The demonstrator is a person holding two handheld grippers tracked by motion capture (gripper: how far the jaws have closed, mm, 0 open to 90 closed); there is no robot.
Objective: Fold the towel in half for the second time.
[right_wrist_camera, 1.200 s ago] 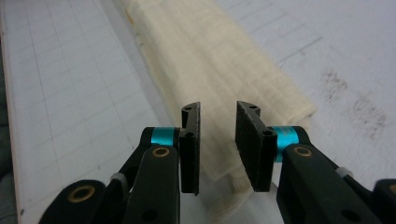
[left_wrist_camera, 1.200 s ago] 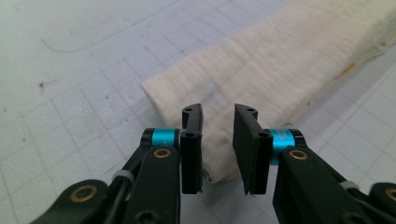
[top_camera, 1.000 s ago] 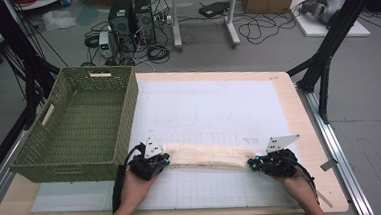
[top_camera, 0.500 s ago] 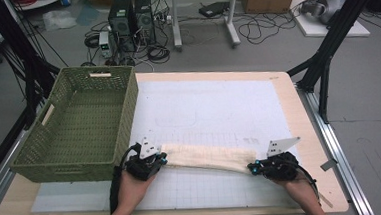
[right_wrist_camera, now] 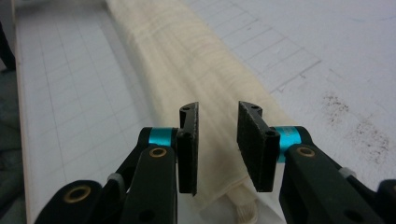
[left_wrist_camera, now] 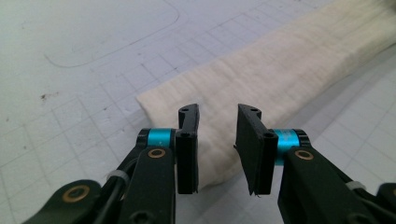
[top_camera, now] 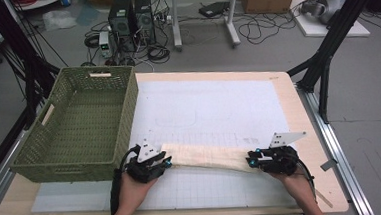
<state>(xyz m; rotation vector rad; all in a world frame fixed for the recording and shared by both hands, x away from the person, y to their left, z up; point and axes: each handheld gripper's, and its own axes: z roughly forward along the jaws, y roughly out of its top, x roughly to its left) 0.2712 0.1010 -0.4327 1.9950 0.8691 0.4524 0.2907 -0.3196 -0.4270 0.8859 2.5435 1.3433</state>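
The long cream-coloured folded cloth [top_camera: 209, 156] lies flat on the near half of the table, stretched crosswise just in front of the faint printed grid, its left end close to the near right corner of the green woven basket [top_camera: 79, 125]. It looks soft, light and limp: folded over on itself into a narrow band several layers thick, it would likely sag in the middle if lifted by one end only. The two short ends seem the sensible places to take hold, pinching through all the layers so the fold keeps its shape.

At the cloth's left end sits the left gripper [left_wrist_camera: 218, 133], its jaws having just been opening; they stand apart over the cloth's corner, the fabric beneath and between them but not pressed by the pads. At the cloth's right end the right gripper [right_wrist_camera: 218, 135] has likewise just been opening, its jaws parted above the rolled edge, clamping nothing.

Under the cloth is a white gridded mat [top_camera: 213, 106] covering most of the pale wooden table [top_camera: 299, 111]; a few dark specks mark the mat near the cloth's right end. Beyond the table, past the basket, a grey floor carries computer towers [top_camera: 130, 16], tangled cables and black frame legs.
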